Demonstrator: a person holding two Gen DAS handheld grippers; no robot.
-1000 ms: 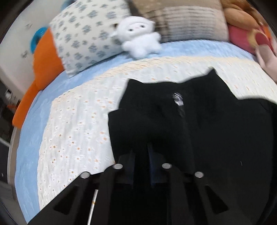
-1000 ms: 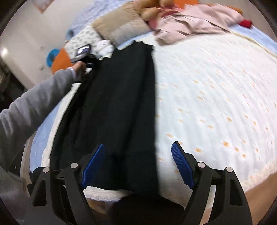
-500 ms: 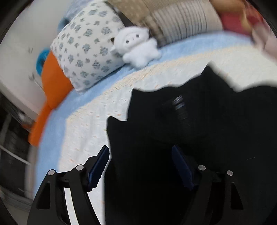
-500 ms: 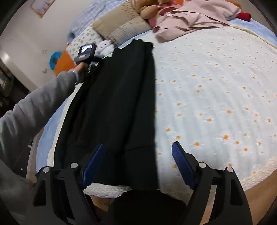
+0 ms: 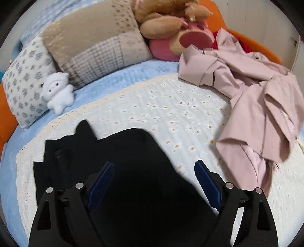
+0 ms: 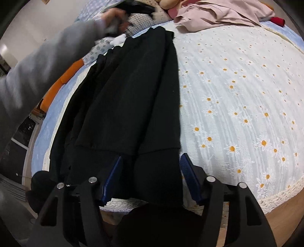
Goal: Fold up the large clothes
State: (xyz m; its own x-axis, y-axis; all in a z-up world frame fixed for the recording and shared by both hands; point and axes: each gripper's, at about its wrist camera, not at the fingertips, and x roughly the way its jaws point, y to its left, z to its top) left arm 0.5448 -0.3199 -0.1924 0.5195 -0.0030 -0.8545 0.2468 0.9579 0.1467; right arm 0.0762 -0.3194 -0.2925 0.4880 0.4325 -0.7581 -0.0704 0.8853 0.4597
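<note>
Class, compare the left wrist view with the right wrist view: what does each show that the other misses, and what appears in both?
Only the left wrist view: the brown teddy bear and the open left gripper, its jaws just opened, over the far end of the black garment.

Only the right wrist view: a grey sleeve, the garment's near hem, and the right gripper, jaws just closing, pads not visibly pressing the hem.

Both: the black garment, the daisy bedspread, the pink garment and the white plush toy.

Daisy-print bed (image 6: 247, 95), pale wall (image 6: 28, 24)
</note>
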